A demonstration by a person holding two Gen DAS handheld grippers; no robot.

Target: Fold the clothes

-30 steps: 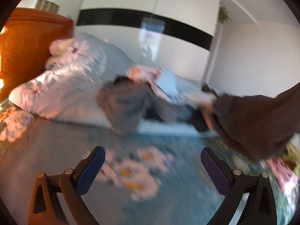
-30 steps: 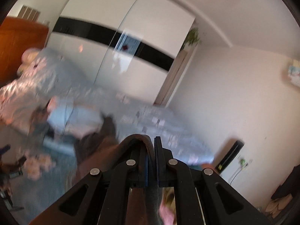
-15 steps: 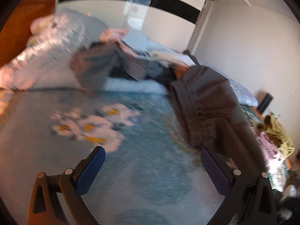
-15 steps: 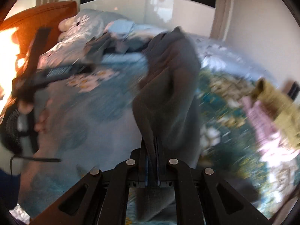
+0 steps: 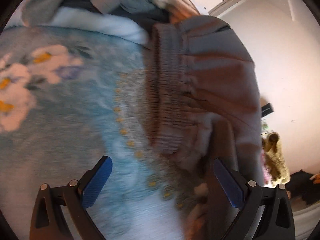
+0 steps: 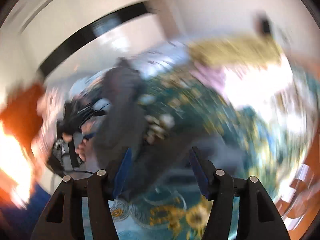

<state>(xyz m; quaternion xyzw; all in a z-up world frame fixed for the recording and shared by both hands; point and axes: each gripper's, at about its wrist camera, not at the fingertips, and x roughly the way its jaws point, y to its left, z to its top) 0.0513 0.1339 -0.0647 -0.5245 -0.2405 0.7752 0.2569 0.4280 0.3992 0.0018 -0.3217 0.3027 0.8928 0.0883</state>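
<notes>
A dark brown-grey garment (image 5: 200, 92) with a ribbed elastic waistband lies stretched on the blue floral bedspread (image 5: 70, 104). My left gripper (image 5: 162, 180) is open, low over the bedspread, with the garment's near end just ahead of its right finger. My right gripper (image 6: 160, 172) is open, and the same garment (image 6: 122, 112) lies on the bed between and beyond its fingers. The right wrist view is heavily blurred. The left gripper and hand show at the left of that view (image 6: 70, 140).
A pile of unfolded clothes (image 5: 124, 2) lies at the far side of the bed. A yellow garment (image 6: 230, 50) and a pink one (image 6: 208, 74) lie further along the bed. An orange wooden headboard (image 6: 20, 110) and a white wall stand behind.
My right gripper has opened and let go of the garment, which now lies on the bed. My left gripper has moved in closer to the waistband. Both views swung quickly.
</notes>
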